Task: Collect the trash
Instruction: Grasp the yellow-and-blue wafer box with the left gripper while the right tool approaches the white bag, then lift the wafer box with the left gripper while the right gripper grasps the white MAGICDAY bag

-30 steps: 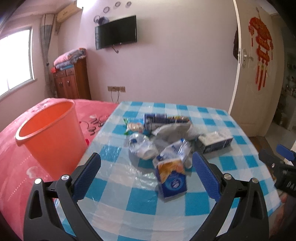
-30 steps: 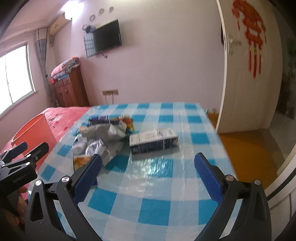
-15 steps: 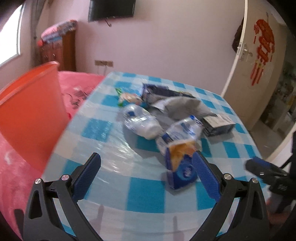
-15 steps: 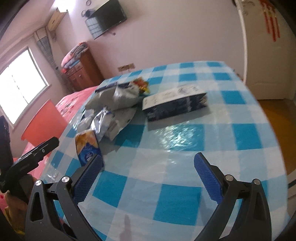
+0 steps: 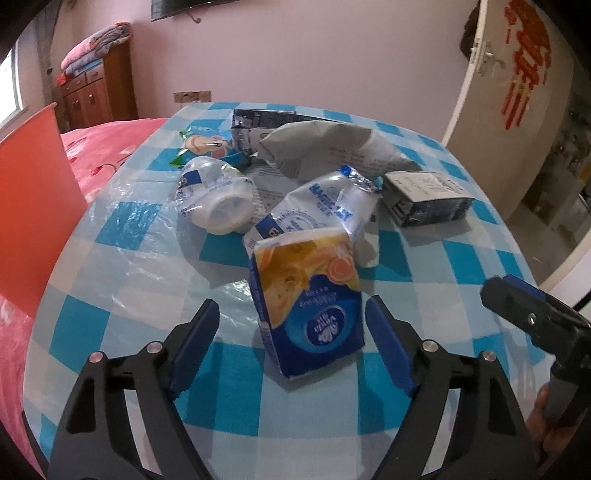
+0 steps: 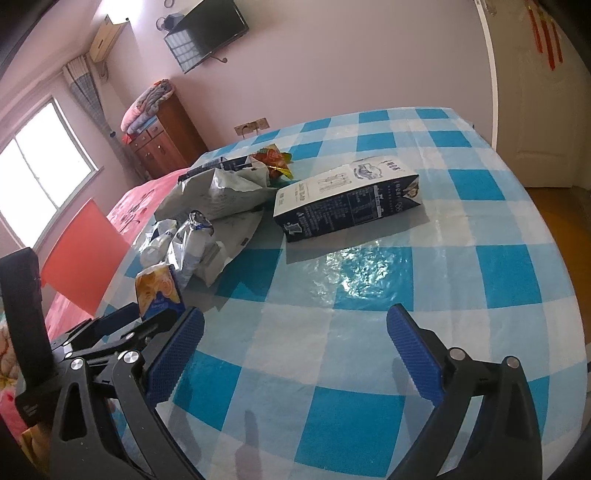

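In the last second the left claw has dropped in close to the near tissue pack, which now sits between its spread jaws, untouched, on the table. The right claw, also wide apart, has lowered over bare cloth. A grasp looks imminent; the orange bin waits left.

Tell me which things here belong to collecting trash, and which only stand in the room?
For the job: tissue pack, milk carton, crushed bottle, grey bag, orange bin, left gripper.

Just there: TV, cabinet, door, folded blankets.
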`<state>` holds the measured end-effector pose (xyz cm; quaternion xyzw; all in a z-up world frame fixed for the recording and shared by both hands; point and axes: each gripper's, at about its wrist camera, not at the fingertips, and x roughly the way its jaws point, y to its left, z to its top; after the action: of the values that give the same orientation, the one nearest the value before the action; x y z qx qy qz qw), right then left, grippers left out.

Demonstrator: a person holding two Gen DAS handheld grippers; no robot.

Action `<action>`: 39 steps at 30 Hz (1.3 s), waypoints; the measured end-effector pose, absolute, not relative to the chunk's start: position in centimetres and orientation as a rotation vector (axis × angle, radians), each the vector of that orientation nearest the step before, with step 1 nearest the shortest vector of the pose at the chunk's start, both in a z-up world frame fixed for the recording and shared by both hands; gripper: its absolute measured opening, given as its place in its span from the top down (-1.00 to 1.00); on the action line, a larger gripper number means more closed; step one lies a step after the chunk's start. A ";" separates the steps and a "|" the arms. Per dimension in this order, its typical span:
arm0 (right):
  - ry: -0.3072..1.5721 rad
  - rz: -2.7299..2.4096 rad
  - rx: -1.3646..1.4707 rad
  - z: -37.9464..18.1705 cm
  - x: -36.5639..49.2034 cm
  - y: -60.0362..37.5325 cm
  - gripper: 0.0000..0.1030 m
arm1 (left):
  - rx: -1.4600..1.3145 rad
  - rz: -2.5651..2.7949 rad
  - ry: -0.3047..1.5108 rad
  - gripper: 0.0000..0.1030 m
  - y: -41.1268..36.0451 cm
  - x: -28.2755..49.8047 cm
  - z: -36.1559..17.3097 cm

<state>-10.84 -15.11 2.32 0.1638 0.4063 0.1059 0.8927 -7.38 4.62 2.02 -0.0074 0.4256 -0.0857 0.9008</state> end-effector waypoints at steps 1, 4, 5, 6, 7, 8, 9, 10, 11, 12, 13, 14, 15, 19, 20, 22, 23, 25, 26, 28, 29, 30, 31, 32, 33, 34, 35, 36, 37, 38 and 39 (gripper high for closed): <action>0.843 0.220 0.339 2.3 -10.7 -15.2 -0.90 | -0.016 -0.173 0.882 -0.56 4.6 -7.2 2.0; 0.844 0.224 0.358 2.1 -10.3 -15.3 -0.89 | 0.004 -0.154 0.888 -0.56 4.3 -6.9 1.8; 0.844 0.230 0.365 2.1 -10.1 -15.4 -0.86 | 0.008 -0.151 0.889 -0.54 4.2 -6.8 1.8; 0.845 0.233 0.366 2.1 -9.9 -15.3 -0.81 | 0.007 -0.149 0.891 -0.50 4.1 -6.7 1.7; 0.847 0.236 0.364 2.1 -9.7 -15.2 -0.69 | 0.005 -0.150 0.894 -0.48 4.0 -6.6 1.6; 0.852 0.242 0.365 2.0 -9.5 -15.1 -0.66 | 0.003 -0.151 0.895 -0.43 3.9 -6.5 1.6; 0.855 0.249 0.370 1.9 -9.3 -15.0 -0.65 | 0.004 -0.150 0.897 -0.38 3.9 -6.5 1.6; 0.860 0.258 0.377 1.8 -9.2 -14.8 -0.65 | 0.004 -0.147 0.898 -0.35 3.8 -6.4 1.5; 0.865 0.271 0.388 1.8 -9.0 -14.7 -0.65 | 0.004 -0.144 0.900 -0.25 3.8 -6.3 1.5; 0.868 0.281 0.395 1.7 -8.8 -14.5 -0.65 | -0.002 -0.145 0.909 -0.08 3.8 -6.2 1.3; 0.870 0.292 0.398 1.7 -8.7 -14.3 -0.64 | -0.012 -0.145 0.918 -0.05 3.9 -6.0 1.2; 0.871 0.307 0.401 1.7 -8.5 -14.0 -0.63 | -0.020 -0.146 0.910 0.02 4.1 -6.0 1.2; 0.871 0.317 0.405 1.8 -8.4 -13.8 -0.62 | -0.021 -0.147 0.910 0.07 4.2 -6.0 1.2; 0.873 0.394 0.457 2.0 -7.4 -12.9 -0.62 | -0.051 -0.153 0.912 0.32 4.8 -6.1 1.1; 0.873 0.410 0.460 2.0 -7.1 -12.5 -0.62 | -0.064 -0.158 0.914 0.38 5.2 -6.1 1.1; 0.874 0.437 0.467 1.9 -6.4 -11.9 -0.53 | -0.080 -0.168 0.916 0.44 5.5 -6.1 1.1; 0.878 0.455 0.477 1.8 -6.1 -11.5 -0.50 | -0.089 -0.172 0.916 0.48 5.7 -6.2 1.1; 0.885 0.480 0.490 1.6 -5.4 -10.9 -0.41 | -0.104 -0.180 0.917 0.51 6.2 -6.3 1.1; 0.884 0.489 0.492 1.5 -5.1 -10.6 -0.40 | -0.110 -0.186 0.917 0.51 6.5 -6.5 1.1; 0.877 0.510 0.503 1.6 -4.6 -10.1 -0.38 | -0.116 -0.192 0.914 0.54 6.9 -6.7 1.1; 0.872 0.525 0.508 1.7 -4.2 -9.7 -0.38 | -0.121 -0.194 0.911 0.56 7.1 -6.8 1.2; 0.869 0.531 0.503 1.8 -4.0 -9.4 -0.38 | -0.131 -0.197 0.906 0.57 7.4 -6.9 1.3; 0.867 0.533 0.493 1.9 -3.7 -9.0 -0.38 | -0.142 -0.199 0.904 0.58 7.7 -7.0 1.3; 0.866 0.535 0.487 2.0 -3.3 -8.8 -0.38 | -0.149 -0.200 0.903 0.59 8.0 -7.0 1.3; 0.866 0.540 0.489 2.1 -2.8 -8.5 -0.38 | -0.158 -0.202 0.900 0.60 8.4 -7.1 1.4; 0.866 0.544 0.492 2.1 -2.5 -8.3 -0.38 | -0.163 -0.202 0.897 0.61 8.7 -7.1 1.5; 0.867 0.547 0.492 2.1 -2.1 -8.0 -0.38 | -0.169 -0.202 0.891 0.63 9.0 -7.1 1.7; 0.868 0.549 0.490 2.1 -1.8 -7.8 -0.35 | -0.173 -0.202 0.885 0.66 9.2 -7.1 1.8; 0.873 0.552 0.488 2.0 -1.5 -7.6 -0.29 | -0.180 -0.202 0.875 0.67 9.5 -7.2 2.0; 0.877 0.556 0.489 1.9 -1.3 -7.4 -0.26 | -0.184 -0.204 0.865 0.68 9.8 -7.3 2.2; 0.878 0.559 0.487 1.8 -1.0 -7.1 -0.19 | -0.184 -0.206 0.860 0.68 10.0 -7.5 2.4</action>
<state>-1.01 -7.14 1.82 0.2303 0.4152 0.2645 0.8394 -7.50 9.98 2.40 -0.0888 0.4154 -0.0995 0.8998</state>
